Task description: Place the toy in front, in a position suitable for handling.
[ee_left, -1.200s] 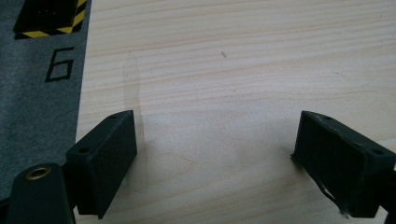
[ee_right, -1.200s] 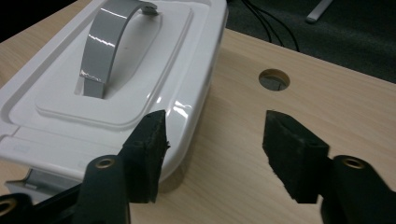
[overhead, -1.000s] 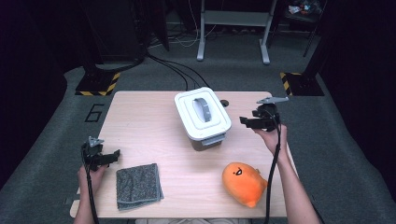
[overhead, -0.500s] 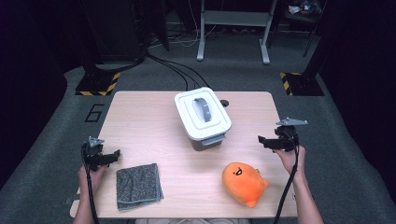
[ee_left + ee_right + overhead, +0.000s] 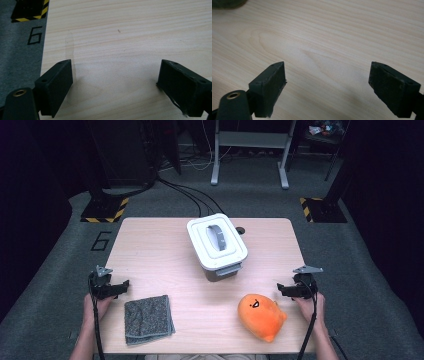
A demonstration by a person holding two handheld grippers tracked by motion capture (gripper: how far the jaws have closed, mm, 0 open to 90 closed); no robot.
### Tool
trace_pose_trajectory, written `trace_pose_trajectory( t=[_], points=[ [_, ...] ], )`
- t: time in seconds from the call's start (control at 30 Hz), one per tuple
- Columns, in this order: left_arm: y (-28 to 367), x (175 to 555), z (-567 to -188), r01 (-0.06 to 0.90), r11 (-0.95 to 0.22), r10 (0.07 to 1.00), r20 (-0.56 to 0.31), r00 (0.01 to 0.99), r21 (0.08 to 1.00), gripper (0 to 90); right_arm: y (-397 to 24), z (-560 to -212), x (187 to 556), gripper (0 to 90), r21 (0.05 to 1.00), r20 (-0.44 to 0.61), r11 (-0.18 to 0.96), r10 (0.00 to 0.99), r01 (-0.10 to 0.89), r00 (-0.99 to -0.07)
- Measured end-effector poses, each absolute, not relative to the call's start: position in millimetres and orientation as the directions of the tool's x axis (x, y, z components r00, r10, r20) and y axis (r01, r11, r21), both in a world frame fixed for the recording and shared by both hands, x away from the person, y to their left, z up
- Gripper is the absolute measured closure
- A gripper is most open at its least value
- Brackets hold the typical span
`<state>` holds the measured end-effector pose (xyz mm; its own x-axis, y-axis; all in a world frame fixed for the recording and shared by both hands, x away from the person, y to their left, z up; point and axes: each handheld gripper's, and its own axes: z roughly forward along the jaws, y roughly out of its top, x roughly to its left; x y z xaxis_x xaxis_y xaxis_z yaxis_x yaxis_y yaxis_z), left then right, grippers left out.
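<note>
The right gripper (image 5: 286, 289) is hovering just right of the orange plush toy (image 5: 261, 316), its jaws having just been opening and now standing wide apart over bare table (image 5: 165, 250) with nothing between them. The left gripper (image 5: 116, 286) is sitting near the grey cloth (image 5: 148, 318), jaws likewise apart and empty. The lidded white box (image 5: 217, 245) is hiding its contents, and both forearms are getting cut off at the bottom edge.

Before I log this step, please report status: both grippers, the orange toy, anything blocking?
Left gripper open, empty. Right gripper open, jaws just widened, empty. Orange plush toy beside it, untouched. Nothing between.
</note>
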<state>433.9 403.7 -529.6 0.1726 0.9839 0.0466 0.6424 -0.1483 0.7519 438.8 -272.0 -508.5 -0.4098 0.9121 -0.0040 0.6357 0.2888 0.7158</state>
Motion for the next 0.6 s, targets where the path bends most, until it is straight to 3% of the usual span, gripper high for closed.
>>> trace_pose_trajectory(
  t=[0.13, 0.43, 0.6],
  points=[
    [400.1, 432.6, -523.5, 0.626, -0.2, 0.974, 0.086, 0.207, 0.754, 12.5, -273.0, -511.7, 436.5, 13.2, 0.723, 0.006, 0.273, 0.916, 0.635, -0.4],
    [389.7, 444.5, -488.7, 0.626, -0.167, 0.96, -0.02, 0.28, 0.762, 11.6, -274.3, -520.8, 433.8, 12.2, 0.72, -0.009, 0.284, 0.916, 0.633, -0.401],
    [372.7, 454.5, -470.5, 0.614, -0.176, 0.95, -0.03, 0.31, 0.77, 11.4, -273.7, -524.7, 433.2, 11.6, 0.718, -0.004, 0.282, 0.916, 0.637, -0.401]
  ],
)
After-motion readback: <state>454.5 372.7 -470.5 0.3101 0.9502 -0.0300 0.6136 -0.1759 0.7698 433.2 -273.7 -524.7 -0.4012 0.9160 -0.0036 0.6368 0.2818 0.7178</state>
